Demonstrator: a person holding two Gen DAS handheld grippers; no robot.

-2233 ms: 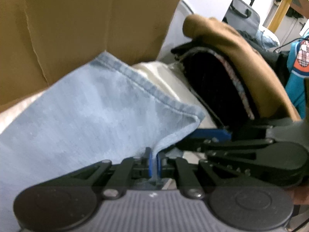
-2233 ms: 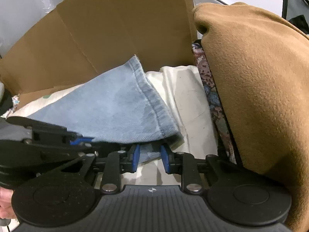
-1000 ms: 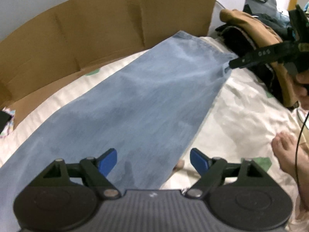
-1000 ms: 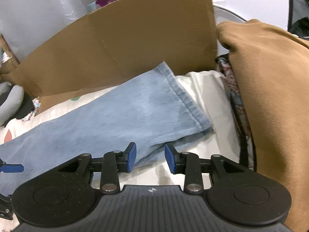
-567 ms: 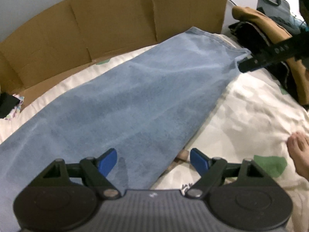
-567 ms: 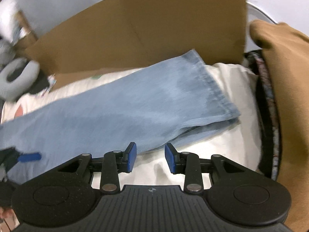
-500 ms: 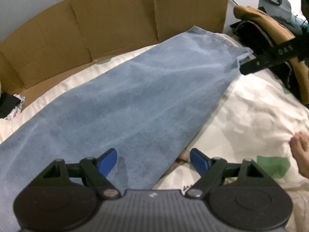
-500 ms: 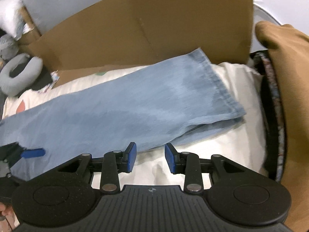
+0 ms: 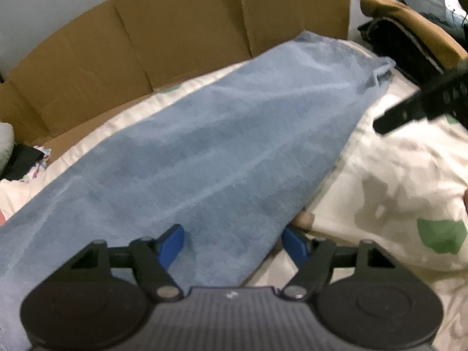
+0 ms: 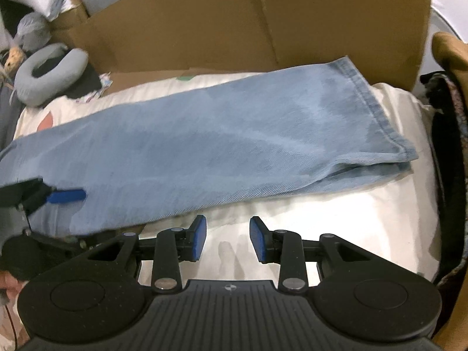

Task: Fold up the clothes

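Observation:
Light blue jeans [image 9: 222, 152] lie flat and lengthwise on a cream printed sheet [image 9: 403, 175], both legs stacked, hems at the far right [image 10: 377, 111]. My left gripper [image 9: 234, 244] is open, its blue pads straddling the near edge of the denim without holding it. My right gripper [image 10: 227, 239] is open and empty, over bare sheet [image 10: 336, 213] just in front of the legs near the hem end. The left gripper's finger shows in the right wrist view [image 10: 65, 196], resting over the denim. The right gripper's black finger shows in the left wrist view [image 9: 421, 105].
A cardboard wall [image 10: 248, 20] stands behind the jeans. A pile of brown and dark clothes [image 9: 409, 29] sits at the right. A grey neck pillow [image 10: 49, 73] lies at the far left. A bare toe [image 9: 305, 219] pokes out beside the jeans' edge.
Both grippers have let go of the hem and pulled back. The left one has moved down the legs and opened wide; the right one has drawn back further from the hem.

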